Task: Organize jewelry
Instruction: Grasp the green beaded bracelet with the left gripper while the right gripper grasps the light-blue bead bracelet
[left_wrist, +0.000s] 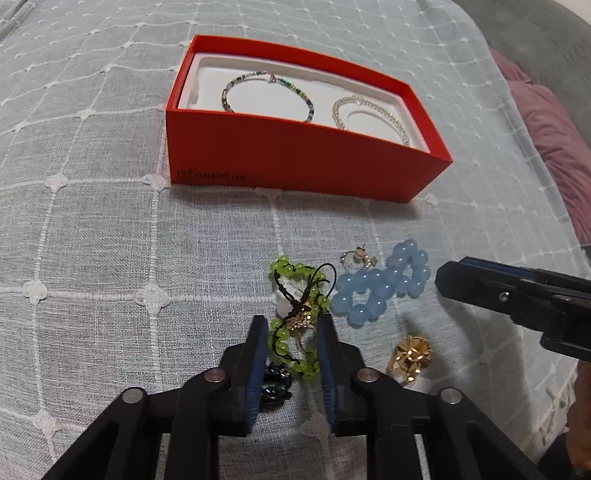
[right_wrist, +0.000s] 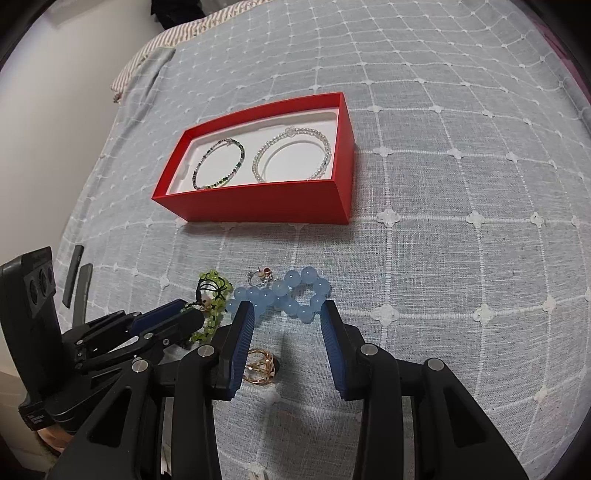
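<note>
The red box (left_wrist: 295, 162) carried the only readable writing — "ONEPLUS" printed faintly beside a small logo on its near side wall, toward the left end. It sat open on the bed's pale checked cover (left_wrist: 92, 258), and in its white tray lay two bracelets side by side: a multicoloured beaded bracelet (left_wrist: 269, 96) and a clear beaded bracelet (left_wrist: 369, 114). The remaining jewelry lay in a loose cluster on the cover in front of the box, nearer the cameras. The left gripper (left_wrist: 293, 347) pointed down over the green bead bracelet (left_wrist: 291, 314); its jaws had narrowed around the bracelet's near loop, with the blue pads close against the beads on both sides, though a firm clamp could not be confirmed. A small gold ring (left_wrist: 299, 321) lay tangled among those green beads and black cord, and a dark blue-green piece (left_wrist: 275, 380) sat just beside the left pad. The blue bead bracelet (right_wrist: 288, 295) lay to the right of the green one, just ahead of the right gripper (right_wrist: 288, 317) — whose fingers stood apart and held nothing. A gold wire ornament (right_wrist: 260, 363) rested on the cover between those fingers, closer to the left one, and a small silver earring (right_wrist: 260, 277) lay just behind the blue beads.
</note>
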